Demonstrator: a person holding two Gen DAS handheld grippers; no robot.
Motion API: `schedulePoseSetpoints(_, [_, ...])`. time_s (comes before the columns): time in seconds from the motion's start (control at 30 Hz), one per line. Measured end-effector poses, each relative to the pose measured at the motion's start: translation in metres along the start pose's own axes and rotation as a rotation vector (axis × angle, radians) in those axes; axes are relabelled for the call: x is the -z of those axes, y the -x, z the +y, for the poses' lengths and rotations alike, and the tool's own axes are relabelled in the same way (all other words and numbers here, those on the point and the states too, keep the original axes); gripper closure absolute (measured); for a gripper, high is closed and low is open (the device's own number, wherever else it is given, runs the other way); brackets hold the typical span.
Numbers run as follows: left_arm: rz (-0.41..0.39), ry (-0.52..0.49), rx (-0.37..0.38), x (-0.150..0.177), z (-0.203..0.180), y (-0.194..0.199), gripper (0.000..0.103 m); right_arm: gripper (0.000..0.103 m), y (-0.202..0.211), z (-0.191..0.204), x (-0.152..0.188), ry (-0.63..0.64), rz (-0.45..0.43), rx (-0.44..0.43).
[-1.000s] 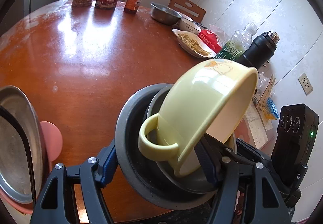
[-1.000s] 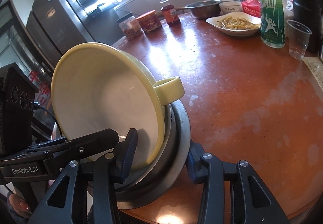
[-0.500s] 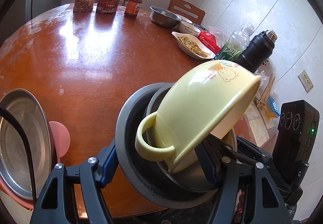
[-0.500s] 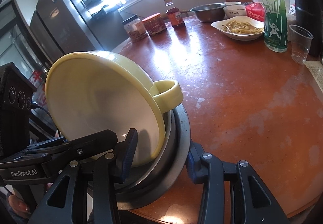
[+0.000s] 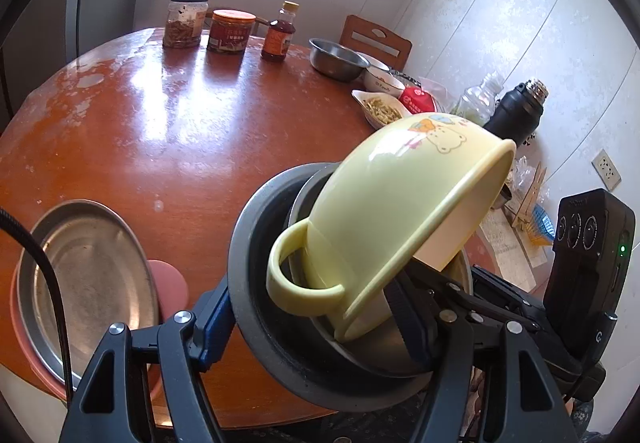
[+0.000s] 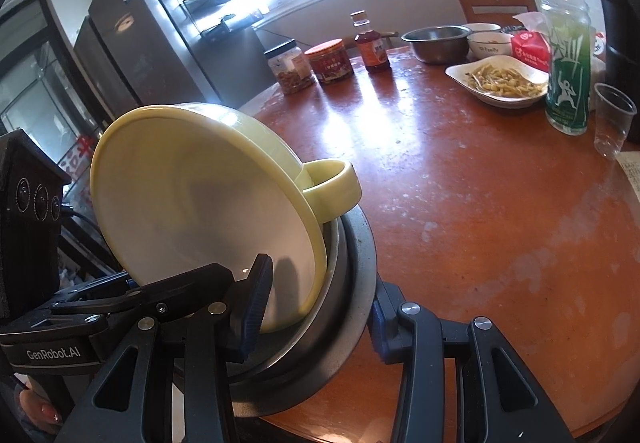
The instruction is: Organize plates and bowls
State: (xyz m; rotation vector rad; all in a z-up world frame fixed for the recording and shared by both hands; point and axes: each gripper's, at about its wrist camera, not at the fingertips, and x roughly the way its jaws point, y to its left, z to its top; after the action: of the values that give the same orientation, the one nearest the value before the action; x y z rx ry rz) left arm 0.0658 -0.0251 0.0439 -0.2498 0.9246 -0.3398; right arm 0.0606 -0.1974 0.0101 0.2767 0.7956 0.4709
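A nested stack stands on edge between both grippers: a dark grey metal plate (image 5: 256,283), a steel bowl (image 5: 400,355) inside it, and a yellow handled bowl (image 5: 404,211) tipped out of the steel bowl. My left gripper (image 5: 308,327) is shut on the stack, one finger behind the plate, one inside the bowls. My right gripper (image 6: 316,307) is shut on the same stack (image 6: 352,275) from the opposite side, one finger inside the yellow bowl (image 6: 192,195). A steel plate (image 5: 88,275) lies on a pink plate (image 5: 168,283) at the table's near left edge.
On the round brown table (image 5: 160,131) stand two jars (image 5: 186,19), a sauce bottle (image 5: 278,33), a steel bowl (image 5: 336,59), a white bowl (image 5: 382,81), a dish of food (image 6: 500,81), a green bottle (image 6: 568,75), a plastic cup (image 6: 612,119) and a black flask (image 5: 516,113).
The stack has risen and tilted; the table looks farther below. The yellow bowl has tipped further out of the steel bowl. The steel plate at left shows more fully.
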Motion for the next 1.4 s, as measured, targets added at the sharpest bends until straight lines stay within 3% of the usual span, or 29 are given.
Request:
schedulePoseSetpoints(0.83, [-0.110, 0.069, -0.081, -0.025, 0.088, 0.074, 0.034, 0.058, -0.049, 0.111, -0.039, 0.148, 0.020, -0.083])
schedulePoseSetpoints(1.4, [-0.089, 0.155, -0.139, 0.009, 0.139, 0.086, 0.034, 0.058, -0.097, 0.157, -0.017, 0.211, 0.122, -0.132])
